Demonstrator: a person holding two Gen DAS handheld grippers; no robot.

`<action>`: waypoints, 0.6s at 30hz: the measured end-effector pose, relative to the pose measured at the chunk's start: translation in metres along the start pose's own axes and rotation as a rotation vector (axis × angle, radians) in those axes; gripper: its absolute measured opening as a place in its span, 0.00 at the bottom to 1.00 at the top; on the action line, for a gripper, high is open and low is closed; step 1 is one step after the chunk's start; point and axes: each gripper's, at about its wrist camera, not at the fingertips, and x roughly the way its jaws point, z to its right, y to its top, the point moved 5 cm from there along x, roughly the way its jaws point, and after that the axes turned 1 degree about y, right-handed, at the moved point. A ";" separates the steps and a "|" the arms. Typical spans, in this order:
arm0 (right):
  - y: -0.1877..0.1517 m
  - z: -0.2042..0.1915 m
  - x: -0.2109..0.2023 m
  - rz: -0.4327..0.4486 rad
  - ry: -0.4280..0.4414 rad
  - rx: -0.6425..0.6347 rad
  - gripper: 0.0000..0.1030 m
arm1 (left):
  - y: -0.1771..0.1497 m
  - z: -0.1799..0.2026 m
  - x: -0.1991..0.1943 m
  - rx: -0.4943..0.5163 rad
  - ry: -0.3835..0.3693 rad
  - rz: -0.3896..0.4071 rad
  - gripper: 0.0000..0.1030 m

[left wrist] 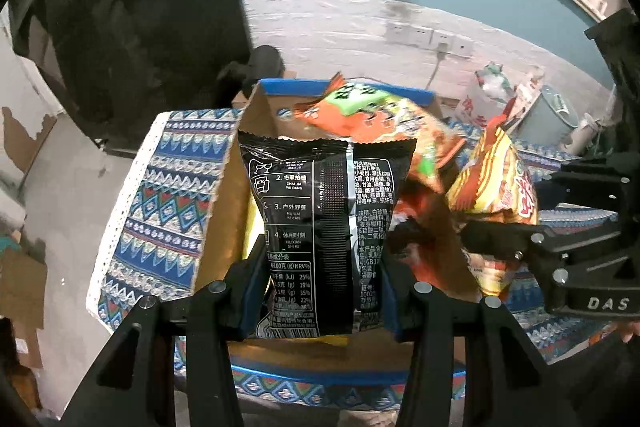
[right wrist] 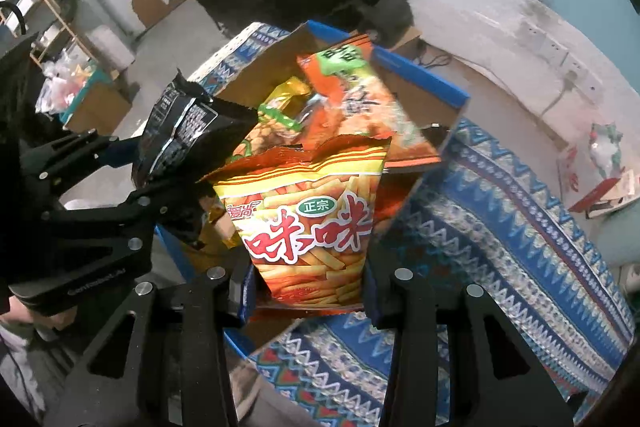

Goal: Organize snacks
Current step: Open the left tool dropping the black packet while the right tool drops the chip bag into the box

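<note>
1. Left gripper (left wrist: 316, 291): jaws clamped on black packet (left wrist: 320, 223), centre frame, upright over cardboard box (left wrist: 224, 203) for a drop-in.
2. Right gripper (right wrist: 308, 291): jaws gripping orange chip bag (right wrist: 308, 219) above the same box, likely next in.

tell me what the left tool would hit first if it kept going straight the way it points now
Probably the inside of the cardboard box: the left tool, shut on the black snack bag, points down into it. Depth is unclear, so a yellow packet there could come first.
</note>
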 end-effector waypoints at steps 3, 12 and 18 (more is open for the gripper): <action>0.002 -0.009 0.010 -0.019 0.009 -0.009 0.39 | -0.004 -0.011 0.007 -0.031 0.003 -0.026 0.48; 0.008 -0.015 0.023 -0.043 0.029 0.005 0.46 | -0.005 -0.030 0.009 -0.078 0.041 -0.026 0.60; 0.012 -0.017 0.008 0.000 0.015 0.003 0.58 | 0.002 -0.030 -0.003 -0.068 0.059 0.010 0.73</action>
